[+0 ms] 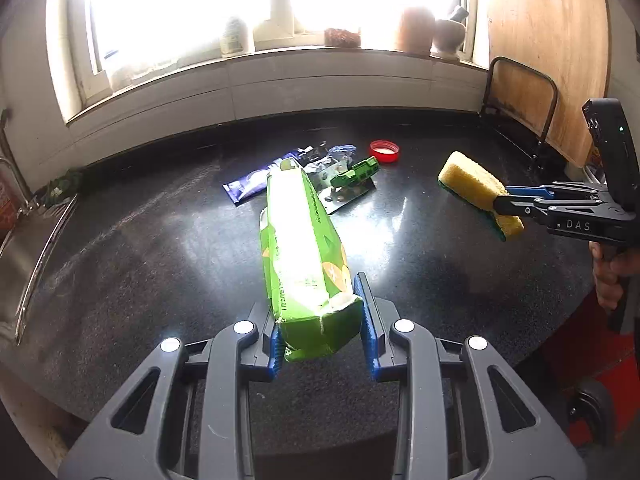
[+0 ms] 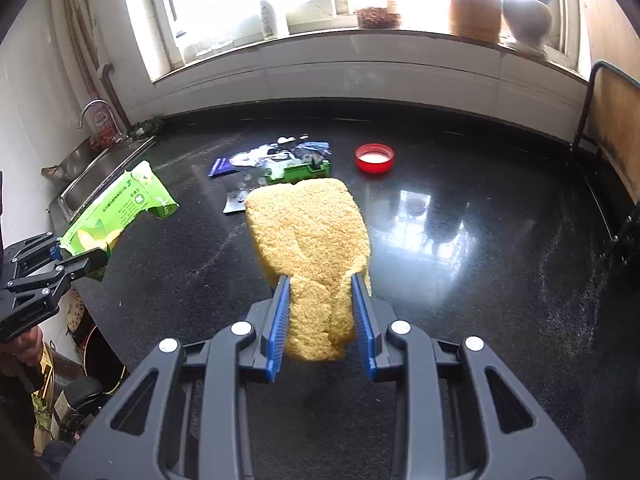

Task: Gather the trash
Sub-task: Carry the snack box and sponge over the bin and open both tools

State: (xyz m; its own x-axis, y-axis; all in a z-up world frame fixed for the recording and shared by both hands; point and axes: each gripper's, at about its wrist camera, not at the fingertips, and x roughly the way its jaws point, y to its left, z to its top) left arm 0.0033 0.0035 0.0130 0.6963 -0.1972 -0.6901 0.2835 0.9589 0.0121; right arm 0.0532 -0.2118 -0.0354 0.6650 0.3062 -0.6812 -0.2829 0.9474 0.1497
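Note:
My left gripper (image 1: 322, 320) is shut on the near end of a crushed green carton (image 1: 300, 240), which it holds above the black counter (image 1: 140, 240); the same carton (image 2: 120, 208) shows at the left of the right wrist view. My right gripper (image 2: 322, 312) is shut on a yellow sponge (image 2: 308, 236) with a green scouring side, also seen at the right of the left wrist view as the sponge (image 1: 476, 192). On the counter behind lie a purple wrapper (image 1: 248, 186), a small green box (image 1: 356, 174), clear plastic scraps and a red lid (image 1: 385, 151).
A steel sink (image 2: 92, 168) with a tap sits at the counter's left end. The windowsill carries a bottle (image 2: 269, 12), a wooden jar (image 2: 474, 4) and a mortar with pestle (image 2: 528, 20). A wooden board in a metal frame (image 1: 540, 80) stands at the right. A hand (image 1: 608, 280) grips the right tool.

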